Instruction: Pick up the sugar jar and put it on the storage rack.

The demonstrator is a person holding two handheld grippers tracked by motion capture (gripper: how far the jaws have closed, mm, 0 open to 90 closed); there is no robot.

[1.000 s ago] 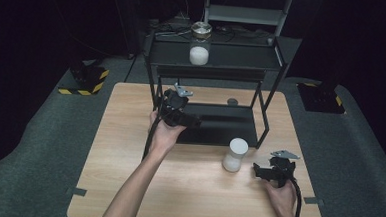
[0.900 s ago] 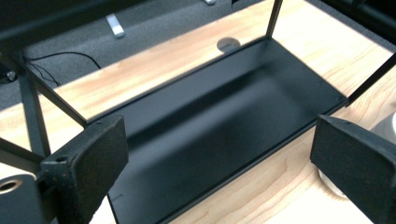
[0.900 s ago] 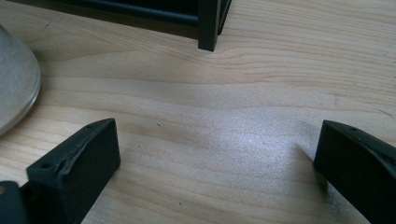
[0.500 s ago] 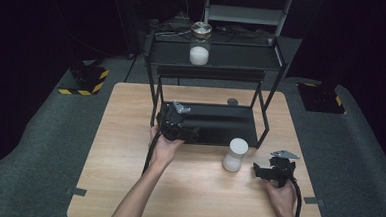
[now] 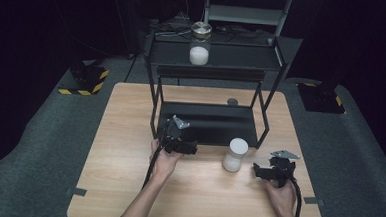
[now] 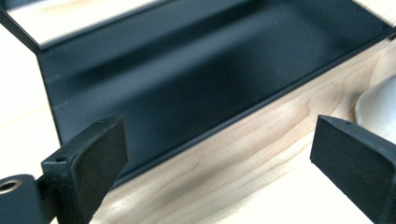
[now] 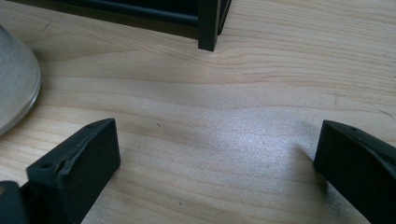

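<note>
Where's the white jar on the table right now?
In the high view, the white jar stands upright on the wooden table, right of centre, just in front of the black rack, between the left hand-held gripper and the right hand-held gripper.

Bare table (image 5: 129, 135) left of the rack (image 5: 207, 124); white jar (image 5: 235, 155) blocks its front right

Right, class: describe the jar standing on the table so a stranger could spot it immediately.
Start at the wooden table and find the black shelf rack. By its front right leg stands a white-lidded jar. Unlike the metal-lidded jar on the rack's top shelf, it rests on bare wood.
</note>
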